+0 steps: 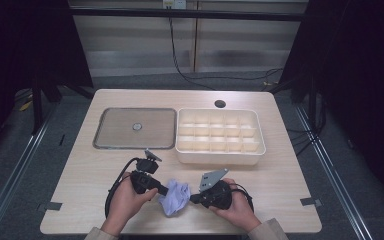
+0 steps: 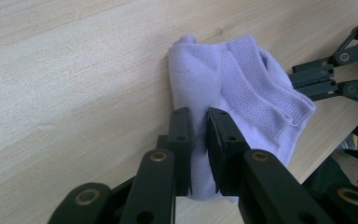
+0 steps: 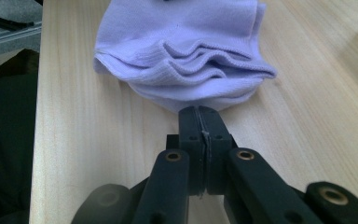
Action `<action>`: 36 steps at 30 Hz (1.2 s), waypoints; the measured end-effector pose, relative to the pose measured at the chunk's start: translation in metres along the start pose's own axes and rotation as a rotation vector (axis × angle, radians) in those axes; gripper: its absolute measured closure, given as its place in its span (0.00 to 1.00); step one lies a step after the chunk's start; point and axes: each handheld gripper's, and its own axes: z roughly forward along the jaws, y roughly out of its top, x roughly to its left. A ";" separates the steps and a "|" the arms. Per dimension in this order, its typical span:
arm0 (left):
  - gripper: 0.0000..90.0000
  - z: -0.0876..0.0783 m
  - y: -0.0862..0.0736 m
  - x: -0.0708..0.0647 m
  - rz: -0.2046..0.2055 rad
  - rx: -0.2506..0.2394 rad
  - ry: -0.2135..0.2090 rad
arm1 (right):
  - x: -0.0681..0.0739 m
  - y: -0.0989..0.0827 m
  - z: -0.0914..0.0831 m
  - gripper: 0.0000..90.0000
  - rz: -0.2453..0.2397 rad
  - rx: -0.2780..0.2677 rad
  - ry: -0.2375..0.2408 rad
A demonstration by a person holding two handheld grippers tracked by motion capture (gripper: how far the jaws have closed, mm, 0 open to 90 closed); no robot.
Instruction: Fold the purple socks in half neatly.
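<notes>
High view: lilac sock (image 1: 175,197) bunched at desk (image 1: 90,185) near edge, between L gripper (image 1: 164,190) and R gripper (image 1: 194,199); divided bin (image 1: 220,159) and tray (image 1: 134,146) behind. L gripper view: jaws pinch sock's folded body, fabric squeezed between pads. R gripper view: jaws pressed tight on a thin fold at sock's edge. Judgement: keep both pinches firm, lift evenly, pull apart gently to avoid slip

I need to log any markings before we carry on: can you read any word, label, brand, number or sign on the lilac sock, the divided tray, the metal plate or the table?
None can be read. The lilac knitted sock, the cream plastic divided tray, the grey metal plate and the pale wooden table show no lettering. Two small fittings on the far wall are too small to read.
</notes>
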 end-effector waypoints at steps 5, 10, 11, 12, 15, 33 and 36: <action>0.93 -0.001 0.001 -0.003 0.003 0.000 -0.004 | 0.000 0.000 0.000 0.99 0.000 0.000 0.000; 0.95 -0.002 0.002 -0.007 0.009 0.004 -0.004 | 0.000 0.000 0.000 0.99 -0.003 0.000 -0.001; 0.95 -0.003 0.003 -0.007 0.019 0.009 -0.008 | 0.001 0.000 0.000 0.99 0.000 0.002 -0.002; 0.95 -0.003 0.003 -0.008 0.013 0.004 -0.006 | 0.001 0.000 0.000 0.99 -0.001 0.002 -0.002; 0.95 -0.003 0.003 -0.009 0.011 0.002 -0.015 | 0.001 0.000 0.000 0.99 -0.001 0.003 -0.001; 0.95 -0.008 0.006 -0.020 0.033 -0.007 -0.027 | 0.001 0.001 0.001 0.99 -0.002 -0.001 0.004; 0.95 -0.008 0.007 -0.020 0.040 -0.005 -0.033 | 0.002 0.001 0.001 0.99 -0.002 -0.001 0.005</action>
